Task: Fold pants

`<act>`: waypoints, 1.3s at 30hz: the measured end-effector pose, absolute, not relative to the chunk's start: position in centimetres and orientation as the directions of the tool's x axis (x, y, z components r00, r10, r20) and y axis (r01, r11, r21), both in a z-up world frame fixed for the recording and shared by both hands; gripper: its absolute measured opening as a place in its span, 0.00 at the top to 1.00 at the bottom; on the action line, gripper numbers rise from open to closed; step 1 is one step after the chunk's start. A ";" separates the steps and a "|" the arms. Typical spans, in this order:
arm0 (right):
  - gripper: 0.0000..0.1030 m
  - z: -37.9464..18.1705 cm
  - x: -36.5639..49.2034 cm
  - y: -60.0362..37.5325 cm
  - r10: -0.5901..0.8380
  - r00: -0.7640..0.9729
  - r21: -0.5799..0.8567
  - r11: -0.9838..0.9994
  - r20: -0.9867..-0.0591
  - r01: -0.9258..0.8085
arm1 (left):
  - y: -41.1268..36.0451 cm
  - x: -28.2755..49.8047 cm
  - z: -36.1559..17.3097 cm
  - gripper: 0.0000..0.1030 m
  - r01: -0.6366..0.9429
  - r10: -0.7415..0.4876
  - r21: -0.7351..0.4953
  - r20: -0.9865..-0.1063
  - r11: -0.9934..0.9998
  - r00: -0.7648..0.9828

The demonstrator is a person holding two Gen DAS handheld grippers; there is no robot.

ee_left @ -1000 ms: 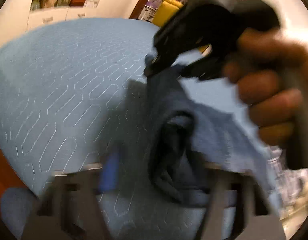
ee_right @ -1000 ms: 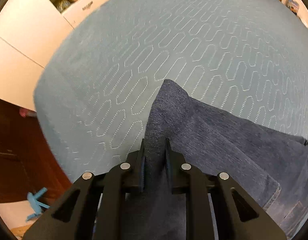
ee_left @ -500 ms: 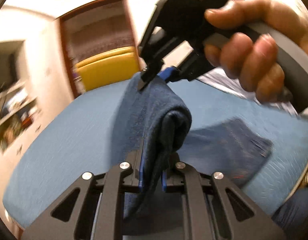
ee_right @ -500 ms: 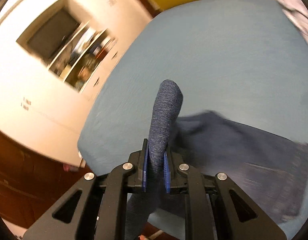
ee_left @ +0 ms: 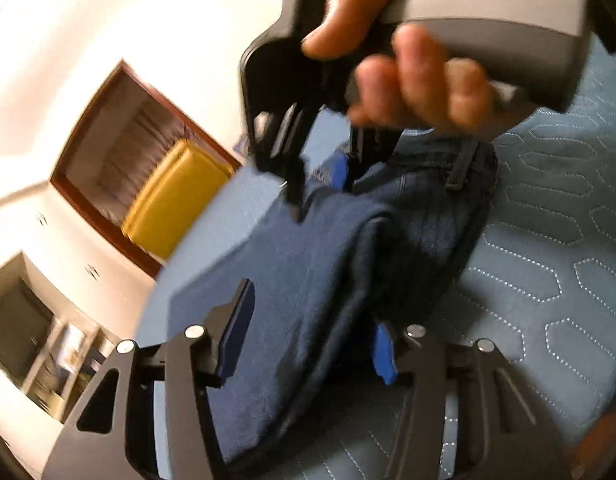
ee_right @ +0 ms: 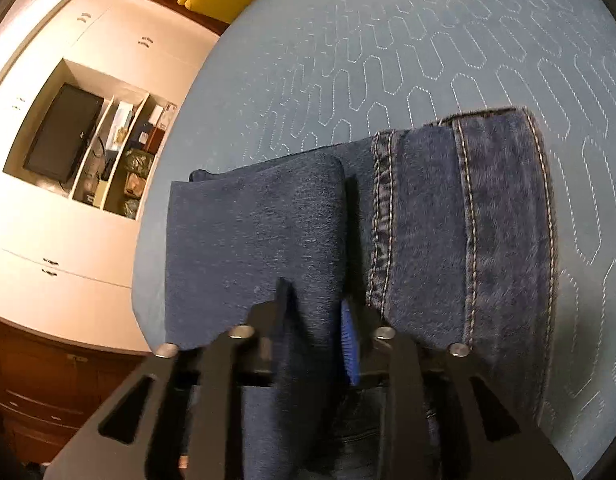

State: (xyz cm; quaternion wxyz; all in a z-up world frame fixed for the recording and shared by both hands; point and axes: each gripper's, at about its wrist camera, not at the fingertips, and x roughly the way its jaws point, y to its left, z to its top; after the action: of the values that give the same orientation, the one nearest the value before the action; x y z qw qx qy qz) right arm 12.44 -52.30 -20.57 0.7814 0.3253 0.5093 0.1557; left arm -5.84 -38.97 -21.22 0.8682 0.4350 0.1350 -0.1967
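Opening, both grippers straddle folded jeans (ee_right: 267,240) on bedspread (ee_right: 388,60).

Pale cabinets (ee_right: 87,216) lined the wall left of the fingers, a dark screen (ee_right: 61,132) sitting in an open niche beside cluttered shelves (ee_right: 127,152). Beyond the fingertips a yellow seat (ee_left: 175,200) glowed inside a wood-framed doorway (ee_left: 107,144), warm light on the walls.

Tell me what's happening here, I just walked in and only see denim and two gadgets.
A person is folding a pair of blue jeans on a light blue quilted bedspread, with a handheld claw in each hand. The folded-over part now lies on the rest of the jeans. The left claw and the right claw are both opening, with denim between their pads but no longer pinched. The right hand shows in the left view.
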 end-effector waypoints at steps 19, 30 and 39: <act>0.93 -15.3 15.9 -51.8 0.550 0.464 0.608 0.793 -0.695 -0.029 | -41.5 -8.2 -20.9 0.87 0.432 -0.293 0.751 -0.323 0.500 0.900; 0.93 -18.3 14.0 -58.1 0.510 0.498 0.616 0.785 -0.702 0.065 | -47.5 -9.8 -24.8 0.88 0.485 -0.348 0.805 -0.370 0.343 0.861; 0.93 -20.2 11.8 -59.6 0.520 0.541 0.642 0.765 -0.661 0.049 | -46.9 -10.7 -26.6 0.88 0.483 -0.356 0.834 -0.380 0.268 0.854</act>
State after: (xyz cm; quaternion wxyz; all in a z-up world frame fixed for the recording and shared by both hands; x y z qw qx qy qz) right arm 11.80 -59.55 -20.21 0.8209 0.3112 0.4568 0.1435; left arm -10.70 -46.86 -26.60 0.7941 0.5443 0.0584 -0.2640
